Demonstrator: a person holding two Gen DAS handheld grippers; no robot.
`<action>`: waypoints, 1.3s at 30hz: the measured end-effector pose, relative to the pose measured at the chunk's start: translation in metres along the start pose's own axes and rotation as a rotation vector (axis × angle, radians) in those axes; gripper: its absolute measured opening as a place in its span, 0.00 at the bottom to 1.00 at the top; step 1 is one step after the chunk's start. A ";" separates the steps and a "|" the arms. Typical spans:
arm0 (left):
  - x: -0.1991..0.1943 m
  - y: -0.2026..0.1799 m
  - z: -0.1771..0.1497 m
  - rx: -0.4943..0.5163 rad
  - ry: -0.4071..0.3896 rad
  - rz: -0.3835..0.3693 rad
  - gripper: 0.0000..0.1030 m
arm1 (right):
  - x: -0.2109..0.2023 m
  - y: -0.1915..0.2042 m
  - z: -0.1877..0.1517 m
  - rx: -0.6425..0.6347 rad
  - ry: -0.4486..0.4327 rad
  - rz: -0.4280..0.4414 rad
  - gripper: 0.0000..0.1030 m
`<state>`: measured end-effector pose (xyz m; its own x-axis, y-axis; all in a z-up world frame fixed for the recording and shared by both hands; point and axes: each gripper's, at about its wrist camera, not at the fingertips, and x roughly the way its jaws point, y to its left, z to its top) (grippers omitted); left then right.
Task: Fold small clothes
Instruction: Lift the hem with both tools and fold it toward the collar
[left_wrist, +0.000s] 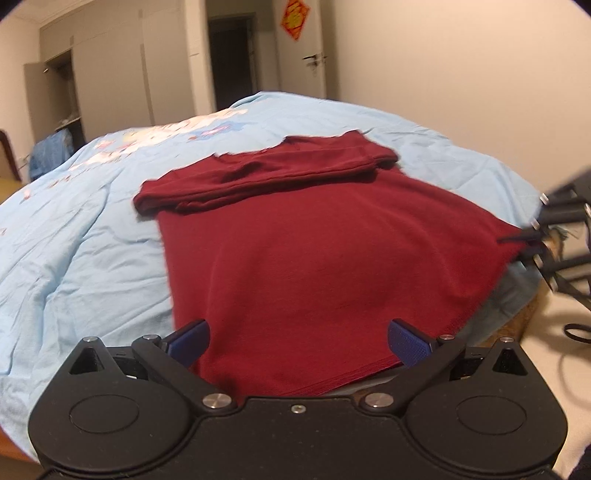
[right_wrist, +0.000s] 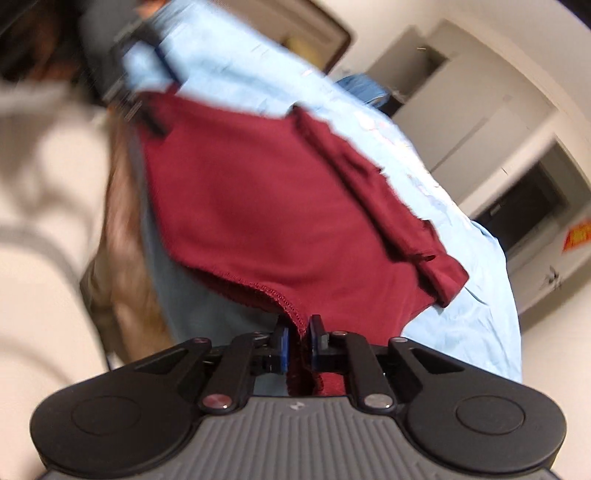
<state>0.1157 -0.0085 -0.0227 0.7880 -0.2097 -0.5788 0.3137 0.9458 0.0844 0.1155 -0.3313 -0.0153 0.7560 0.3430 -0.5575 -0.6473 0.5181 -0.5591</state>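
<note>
garment: a dark red garment (left_wrist: 314, 258) is spread flat on a light blue bedsheet (left_wrist: 74, 236), with its near hem lying over the bed's near edge. the same garment (right_wrist: 280, 206) is seen tilted and blurred in the right wrist view.
folded part: a band of the same red cloth (left_wrist: 266, 173) is laid across the far end of the garment, running left to right, stacked in a couple of layers.
left gripper: the left gripper (left_wrist: 298, 341) is held at the near hem with its blue pads (left_wrist: 192, 341) spread wide apart. the red cloth is seen between and under them; nothing is clamped. contact between pads and cloth cannot be told.
right gripper: the right gripper (right_wrist: 299, 338) has its fingers drawn together on the stitched hem edge of the garment. the cloth is pinched between the blue pads (right_wrist: 283, 341) and bunched behind them toward the gripper body.
right gripper, cross view: it is seen from the left wrist camera as a blurred black frame (left_wrist: 561, 229) at the garment's right corner.
bedsheet: printed figures (left_wrist: 166, 136) are seen on the far left part; light wrinkles on the left.
room: a wardrobe (left_wrist: 107, 74) with one door open is seen far left, a dark doorway (left_wrist: 231, 59) behind the bed, a red ornament (left_wrist: 294, 18) on a door.
image quality: right wrist view is motion blurred; left side detail there cannot be told.
</note>
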 end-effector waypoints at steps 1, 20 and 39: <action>-0.001 -0.004 0.000 0.017 -0.009 -0.010 0.99 | -0.002 -0.007 0.004 0.041 -0.019 0.002 0.11; 0.022 -0.028 -0.008 0.295 0.013 0.199 0.31 | -0.018 -0.101 0.037 0.453 -0.290 -0.089 0.09; -0.074 0.005 0.027 0.136 -0.440 0.307 0.03 | -0.099 -0.074 0.020 0.498 -0.521 -0.416 0.08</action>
<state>0.0728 0.0048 0.0427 0.9920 -0.0408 -0.1197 0.0772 0.9452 0.3172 0.0906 -0.3878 0.0937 0.9515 0.3020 0.0589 -0.2786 0.9268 -0.2516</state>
